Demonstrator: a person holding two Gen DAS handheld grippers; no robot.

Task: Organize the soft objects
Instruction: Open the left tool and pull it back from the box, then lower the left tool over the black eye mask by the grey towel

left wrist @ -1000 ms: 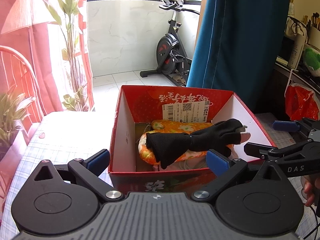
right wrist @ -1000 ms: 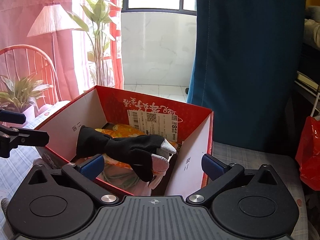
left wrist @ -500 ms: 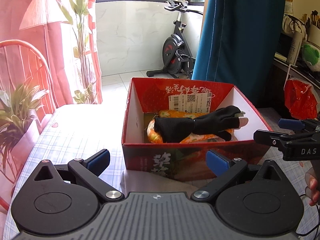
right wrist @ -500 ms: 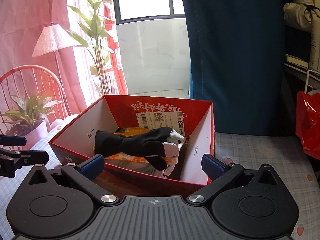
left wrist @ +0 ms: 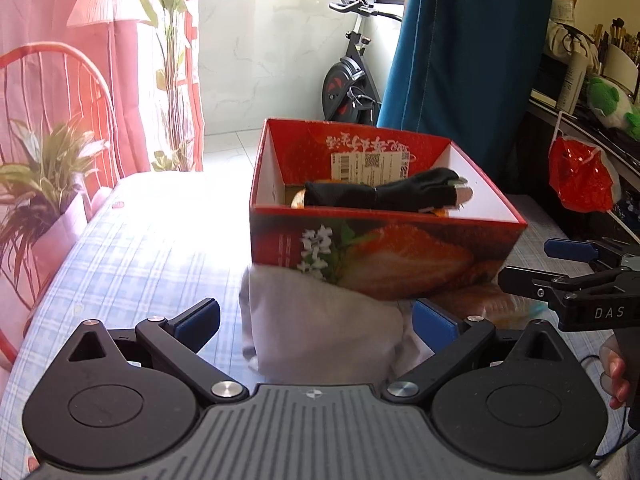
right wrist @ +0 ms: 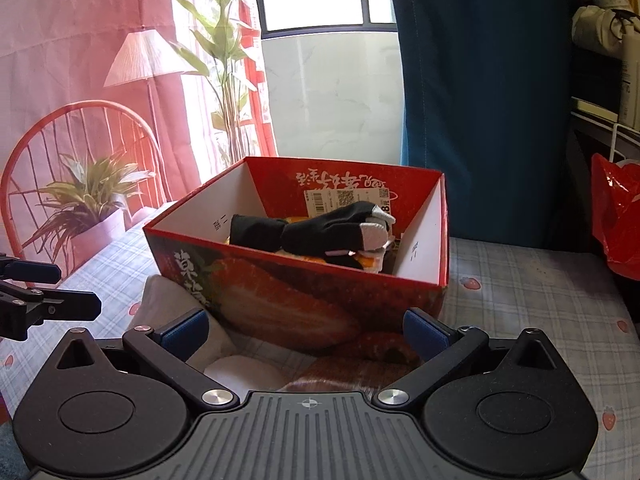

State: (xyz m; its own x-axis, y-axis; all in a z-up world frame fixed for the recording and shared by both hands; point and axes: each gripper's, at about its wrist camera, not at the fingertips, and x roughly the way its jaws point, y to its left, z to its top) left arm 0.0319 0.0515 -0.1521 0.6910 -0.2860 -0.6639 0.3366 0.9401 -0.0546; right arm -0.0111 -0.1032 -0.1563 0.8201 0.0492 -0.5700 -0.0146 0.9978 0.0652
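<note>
Sunlit room, pink curtain and a potted plant (right wrist: 86, 200) at the window side, with a blue-checked tablecloth (left wrist: 132, 264) covering the table I am working over. On it stands a red cardboard box (left wrist: 384, 256) printed with strawberries. Inside the box a black glove (right wrist: 320, 232) with grey fingertips lies across something orange, well below the rim on the far side.

Just in front of the box, touching its near wall, a pale grey cloth (left wrist: 324, 328) lies crumpled on the table. My left gripper (left wrist: 316, 320) hangs over it with its jaws spread wide, one blue pad at each side of the heap, holding nothing. My right gripper (right wrist: 304, 330) is equally wide and empty, over a white rounded piece (right wrist: 240, 372) and a brown soft thing (right wrist: 352, 364) I cannot identify.

I judge the cloth light, limp and easily bunched; it should not slip. I would pinch the raised fold at its middle, not a loose edge, so it lifts as one bundle.
</note>
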